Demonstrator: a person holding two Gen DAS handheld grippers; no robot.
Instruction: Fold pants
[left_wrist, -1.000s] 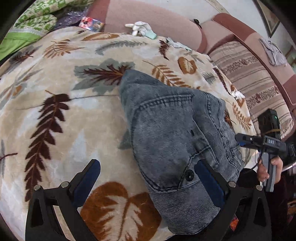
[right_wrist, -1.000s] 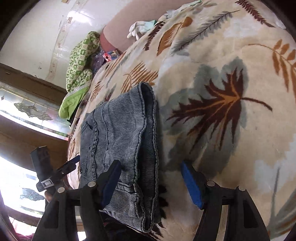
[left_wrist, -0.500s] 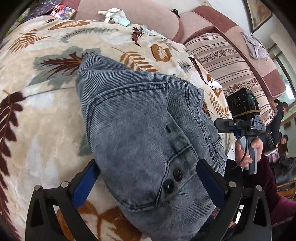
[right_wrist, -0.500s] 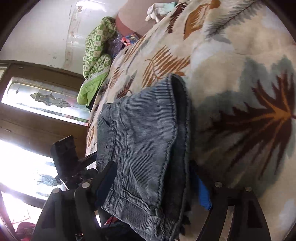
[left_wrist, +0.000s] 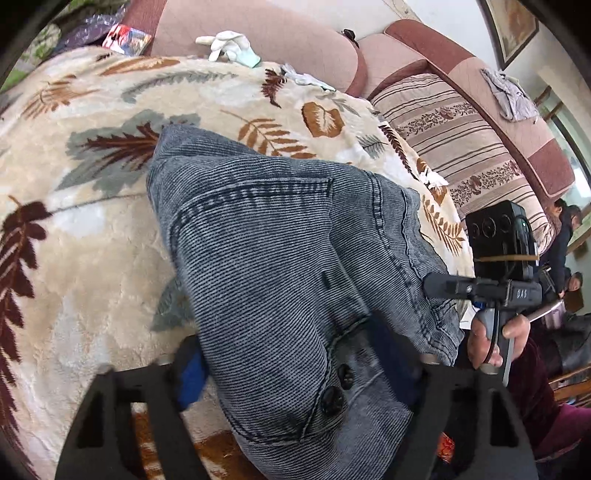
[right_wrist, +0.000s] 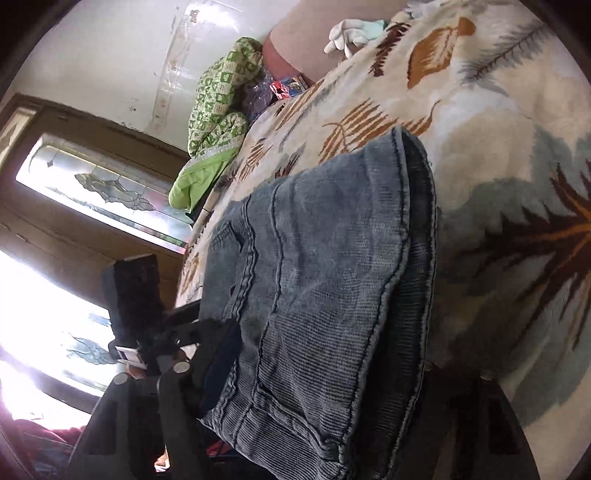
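Note:
The folded grey-blue corduroy pants (left_wrist: 277, 258) lie on a leaf-patterned blanket (left_wrist: 92, 258), with the buttoned waist end nearest me. My left gripper (left_wrist: 291, 365) straddles that waist end. Its jaws are closing, and both blue pads (left_wrist: 188, 373) touch the fabric, which bulges between them. In the right wrist view the pants (right_wrist: 332, 277) fill the middle. My right gripper (right_wrist: 328, 365) is closing across their near end. Its left pad (right_wrist: 221, 354) lies against the denim edge, while the right pad is hidden under the fold. A hand (left_wrist: 491, 336) holds the right gripper's handle beside the pants.
White gloves (left_wrist: 229, 44) lie at the blanket's far edge against a pink sofa back (left_wrist: 295, 33). A striped cushion (left_wrist: 461, 140) sits to the right, with people (left_wrist: 561, 236) beyond it. A green patterned cloth (right_wrist: 218, 110) and a wooden glazed door (right_wrist: 92, 184) are on the left.
Both grippers have moved in over the near end of the pants. Their jaws, wide apart earlier, have narrowed onto the fabric. The left gripper's pads now touch the waist.

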